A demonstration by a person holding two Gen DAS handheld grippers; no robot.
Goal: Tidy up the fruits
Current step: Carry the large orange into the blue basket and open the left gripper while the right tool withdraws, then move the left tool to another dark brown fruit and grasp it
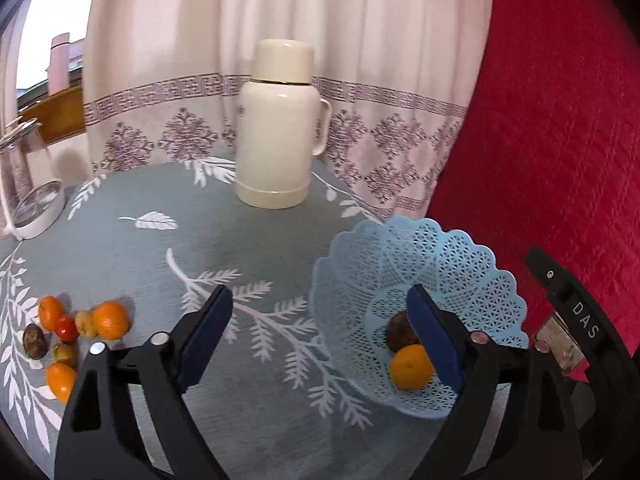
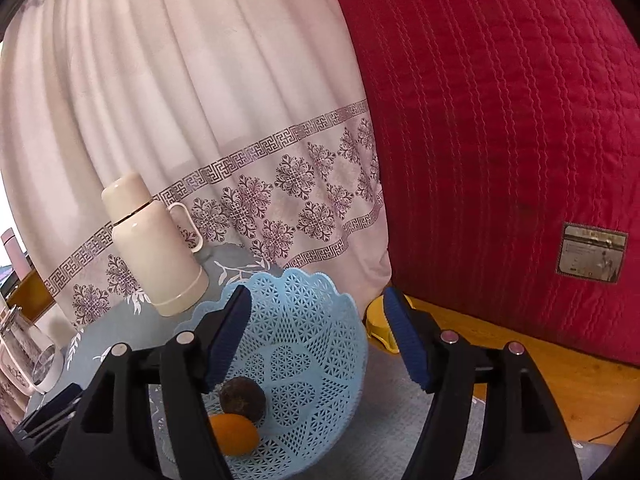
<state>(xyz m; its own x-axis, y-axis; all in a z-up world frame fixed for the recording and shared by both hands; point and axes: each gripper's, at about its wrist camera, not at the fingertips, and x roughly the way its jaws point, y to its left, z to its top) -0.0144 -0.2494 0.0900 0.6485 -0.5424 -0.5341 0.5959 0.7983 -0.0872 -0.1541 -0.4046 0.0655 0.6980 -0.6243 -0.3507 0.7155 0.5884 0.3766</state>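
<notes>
Both grippers were spread wide and held nothing. Seen from its own camera, the left gripper (image 1: 320, 312) hung over the grey leaf-patterned tablecloth (image 1: 248, 248), its right finger crossing in front of the blue lace basket (image 1: 460, 264). Inside that basket lay an orange (image 1: 410, 368) touching a dark brown round fruit (image 1: 400, 332) just behind it.

Well apart from the basket, at the left edge of the cloth, sat a loose cluster of fruit: a large orange (image 1: 110, 319), a smaller orange (image 1: 51, 310), a red fruit (image 1: 66, 328), two yellowish-green ones (image 1: 85, 323), a brown one (image 1: 35, 341) and another orange piece (image 1: 61, 380) nearest the camera.

From the right wrist view, the right gripper (image 2: 316, 320) hovered above the basket (image 2: 304, 320), with the same dark fruit (image 2: 242, 398) and orange (image 2: 236, 434) below its left finger.

A cream flask (image 1: 280, 128) stood upright at the far side of the table before a patterned curtain (image 1: 360, 40), a red quilted cover (image 1: 560, 120) to the right, and a glass jug (image 1: 28, 184) at the far left.
</notes>
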